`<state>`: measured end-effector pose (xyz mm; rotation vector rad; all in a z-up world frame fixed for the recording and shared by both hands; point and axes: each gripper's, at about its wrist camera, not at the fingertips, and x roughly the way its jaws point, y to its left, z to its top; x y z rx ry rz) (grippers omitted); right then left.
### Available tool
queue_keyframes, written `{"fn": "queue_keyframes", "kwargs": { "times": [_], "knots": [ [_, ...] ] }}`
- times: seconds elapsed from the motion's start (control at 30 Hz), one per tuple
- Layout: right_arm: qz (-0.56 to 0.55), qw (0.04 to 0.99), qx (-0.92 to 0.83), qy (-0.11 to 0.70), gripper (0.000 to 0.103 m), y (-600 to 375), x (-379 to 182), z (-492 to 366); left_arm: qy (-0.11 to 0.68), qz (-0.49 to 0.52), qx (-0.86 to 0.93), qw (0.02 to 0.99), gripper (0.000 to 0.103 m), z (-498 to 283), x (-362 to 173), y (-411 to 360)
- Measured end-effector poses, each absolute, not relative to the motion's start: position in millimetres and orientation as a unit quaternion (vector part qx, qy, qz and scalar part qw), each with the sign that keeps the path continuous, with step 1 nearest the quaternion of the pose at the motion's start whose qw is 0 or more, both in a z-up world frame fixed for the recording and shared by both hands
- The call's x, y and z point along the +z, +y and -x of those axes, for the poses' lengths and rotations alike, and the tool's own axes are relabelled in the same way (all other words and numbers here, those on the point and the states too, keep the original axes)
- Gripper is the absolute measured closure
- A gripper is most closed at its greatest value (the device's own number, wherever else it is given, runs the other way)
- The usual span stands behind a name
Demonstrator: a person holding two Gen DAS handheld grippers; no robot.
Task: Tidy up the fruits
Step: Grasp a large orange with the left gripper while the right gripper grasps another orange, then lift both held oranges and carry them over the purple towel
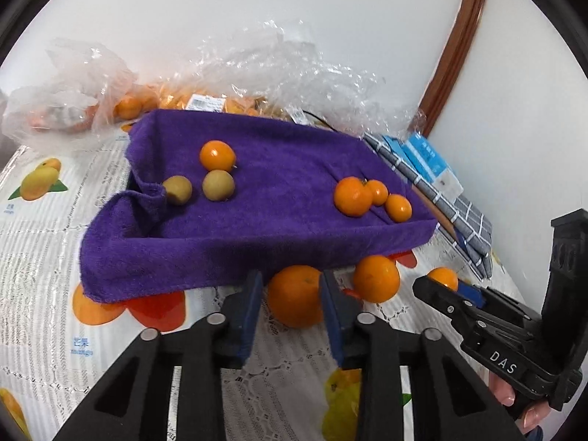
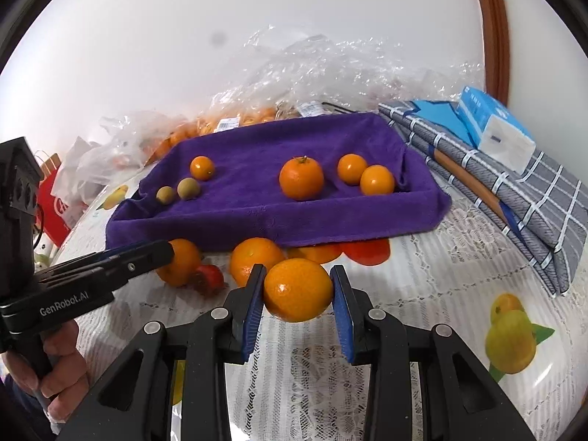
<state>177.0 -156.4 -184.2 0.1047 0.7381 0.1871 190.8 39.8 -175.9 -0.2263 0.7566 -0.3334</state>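
A purple towel-lined tray (image 1: pixel 257 246) (image 2: pixel 257 220) holds three oranges at its right end. At its left end lie one small orange and two brownish-green fruits (image 1: pixel 218 185). In front of the tray my left gripper (image 1: pixel 292 286) (image 2: pixel 161 251) is shut on a large orange (image 1: pixel 294 299) (image 2: pixel 182 262) that rests on the tablecloth. My right gripper (image 2: pixel 297 283) (image 1: pixel 446 284) is shut on another orange (image 2: pixel 297 290) (image 1: pixel 443 276), pads pressing both its sides. A third orange (image 1: pixel 376 279) (image 2: pixel 253 257) lies loose between the two, against the towel's front edge.
Crumpled clear plastic bags (image 1: pixel 279 66) with more oranges lie behind the tray against the wall. A folded grey checked cloth (image 2: pixel 514 191) with a blue tissue pack (image 2: pixel 492 128) lies to the right. A red bag (image 2: pixel 55 198) stands at the left. A person's hand (image 2: pixel 58 364) grips each handle.
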Motion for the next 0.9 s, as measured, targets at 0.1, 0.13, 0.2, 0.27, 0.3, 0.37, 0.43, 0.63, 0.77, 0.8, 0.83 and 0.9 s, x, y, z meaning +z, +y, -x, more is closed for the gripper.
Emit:
{"fn": "queue_keyframes", "kwargs": {
  "times": [0.1,0.13,0.2,0.27,0.3,0.37,0.43,0.63,0.77,0.8,0.83,0.9],
  "knots": [
    [-0.054,0.927,0.089,0.361,0.068,-157.2,-184.4,-177.9,0.352,0.115,-0.149,0.917,0.075,-185.7,-171.9,45.1],
    [-0.054,0.927,0.088,0.359,0.068,-157.4,-184.1,-177.5,0.351,0.116,-0.147,0.917,0.075,-184.7,-171.7,46.1],
    [-0.053,0.929,0.086,0.357,0.068,-157.5,-183.1,-176.2,0.360,0.118,-0.148,0.914,0.075,-182.6,-173.6,46.3],
    [-0.052,0.930,0.083,0.355,0.068,-157.9,-182.7,-175.5,0.369,0.114,-0.156,0.909,0.073,-181.2,-175.0,44.5],
    [-0.053,0.930,0.084,0.355,0.068,-158.1,-182.8,-175.5,0.370,0.112,-0.161,0.908,0.069,-180.5,-175.0,43.0],
    [-0.055,0.929,0.084,0.357,0.068,-158.2,-182.8,-175.4,0.369,0.107,-0.170,0.908,0.062,-179.8,-174.0,39.4],
    [-0.056,0.928,0.084,0.359,0.068,-158.0,-182.6,-175.5,0.372,0.101,-0.178,0.905,0.057,-180.8,-174.2,35.3],
    [-0.049,0.930,0.083,0.356,0.068,-155.5,-182.0,-173.6,0.401,0.086,-0.178,0.894,0.055,-189.7,-181.4,27.0],
    [-0.054,0.927,0.087,0.360,0.068,-156.4,-183.7,-175.6,0.403,0.113,-0.191,0.888,0.070,-193.8,-184.1,32.9],
    [-0.056,0.926,0.091,0.362,0.068,-156.3,-184.1,-176.4,0.404,0.121,-0.195,0.886,0.070,-194.7,-184.6,34.9],
    [-0.056,0.926,0.093,0.363,0.068,-156.0,-184.4,-177.0,0.402,0.124,-0.195,0.886,0.070,-194.5,-184.5,35.8],
    [-0.052,0.924,0.095,0.366,0.068,-153.9,-185.1,-178.1,0.391,0.126,-0.188,0.892,0.071,-190.7,-181.8,37.9]
  ]
}}
